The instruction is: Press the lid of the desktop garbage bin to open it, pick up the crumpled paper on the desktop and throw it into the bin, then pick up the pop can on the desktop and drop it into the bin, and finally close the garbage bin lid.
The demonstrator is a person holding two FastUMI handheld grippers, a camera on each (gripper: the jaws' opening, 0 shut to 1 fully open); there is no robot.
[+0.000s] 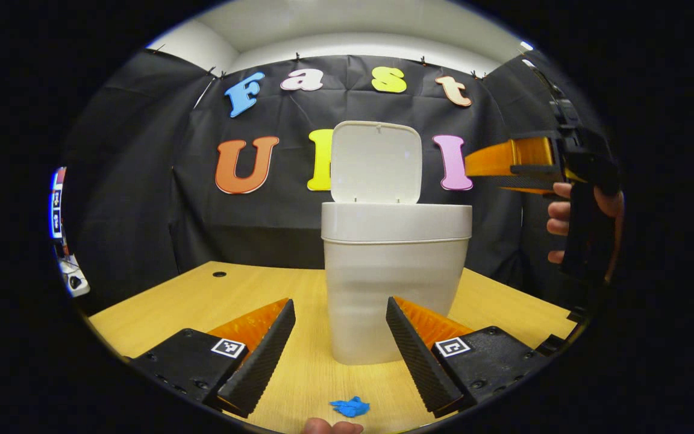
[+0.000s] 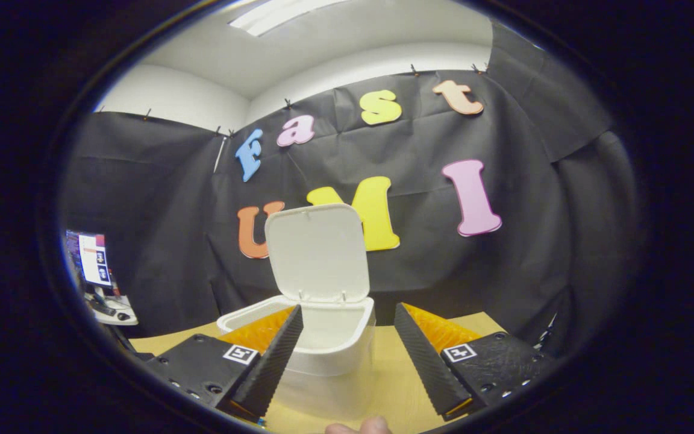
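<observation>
The white garbage bin (image 1: 395,271) stands on the wooden table with its lid (image 1: 376,161) flipped upright, so the top is open. A small blue crumpled paper (image 1: 350,407) lies on the table in front of the bin, just nearer than my left gripper (image 1: 341,355), which is open and empty, low over the table. My right gripper (image 1: 473,172) hovers at lid height to the right of the bin, held by a hand (image 1: 561,223). In the right gripper view that gripper (image 2: 347,361) is open and empty, looking down at the bin (image 2: 329,355) and lid (image 2: 317,253).
The wooden table (image 1: 202,295) has a small cable hole (image 1: 219,274) at the back left. A side desk with a monitor (image 2: 91,259) stands beyond the table's left edge. A fingertip (image 1: 332,427) shows at the bottom edge.
</observation>
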